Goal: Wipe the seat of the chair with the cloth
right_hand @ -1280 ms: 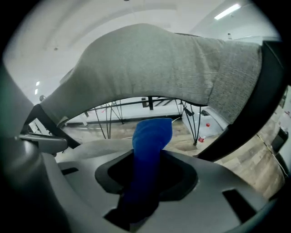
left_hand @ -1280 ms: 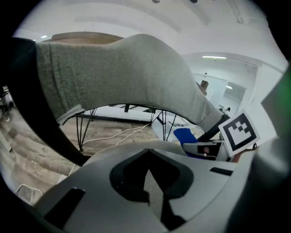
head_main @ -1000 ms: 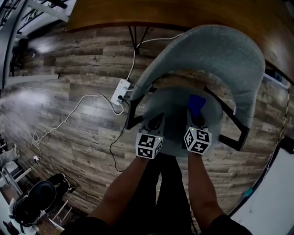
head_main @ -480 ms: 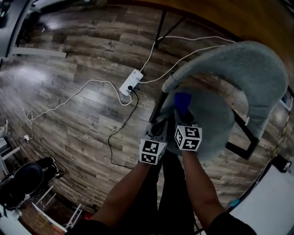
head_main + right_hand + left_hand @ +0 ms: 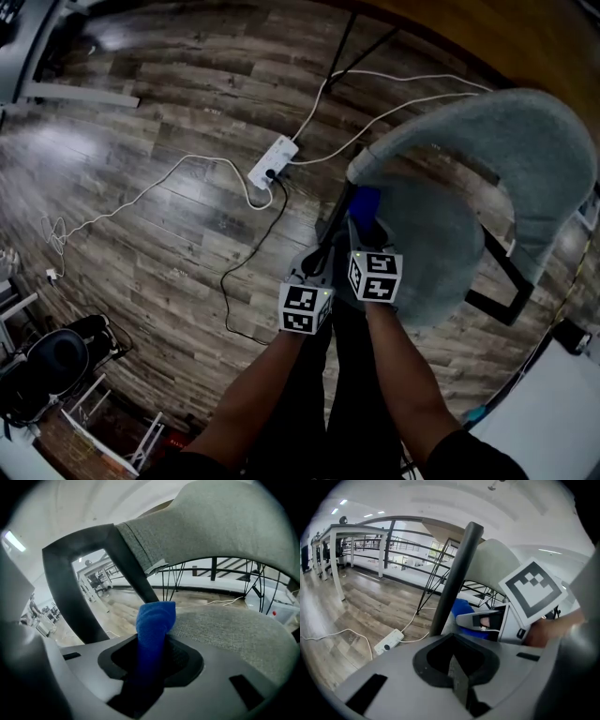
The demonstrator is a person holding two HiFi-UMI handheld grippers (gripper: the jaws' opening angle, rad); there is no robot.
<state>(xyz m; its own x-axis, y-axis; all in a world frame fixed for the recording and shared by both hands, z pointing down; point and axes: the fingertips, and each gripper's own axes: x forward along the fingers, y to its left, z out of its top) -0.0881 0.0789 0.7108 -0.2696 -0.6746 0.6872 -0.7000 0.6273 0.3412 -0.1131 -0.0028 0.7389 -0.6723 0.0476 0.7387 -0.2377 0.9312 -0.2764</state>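
Note:
The grey upholstered chair's seat [image 5: 427, 248] lies at the right of the head view, under its curved backrest [image 5: 506, 131]. My right gripper [image 5: 364, 223] is shut on a blue cloth [image 5: 366, 202], which rests at the seat's left edge. In the right gripper view the cloth [image 5: 154, 620] sticks up from between the jaws, with the seat [image 5: 229, 625] just beyond it. My left gripper [image 5: 317, 262] hovers beside the right one, left of the seat, shut with nothing in it. In the left gripper view the chair's black frame bar [image 5: 454, 569] rises just ahead, and the cloth [image 5: 461, 609] shows behind it.
A white power strip [image 5: 272, 161] with white and black cables lies on the wood floor left of the chair. A wooden table edge [image 5: 525, 37] runs along the top. A black wheeled chair base [image 5: 56, 366] sits at the bottom left.
Both grippers have slid left across the seat, from its middle to its left edge, carrying the cloth along. The head view has swung left too.

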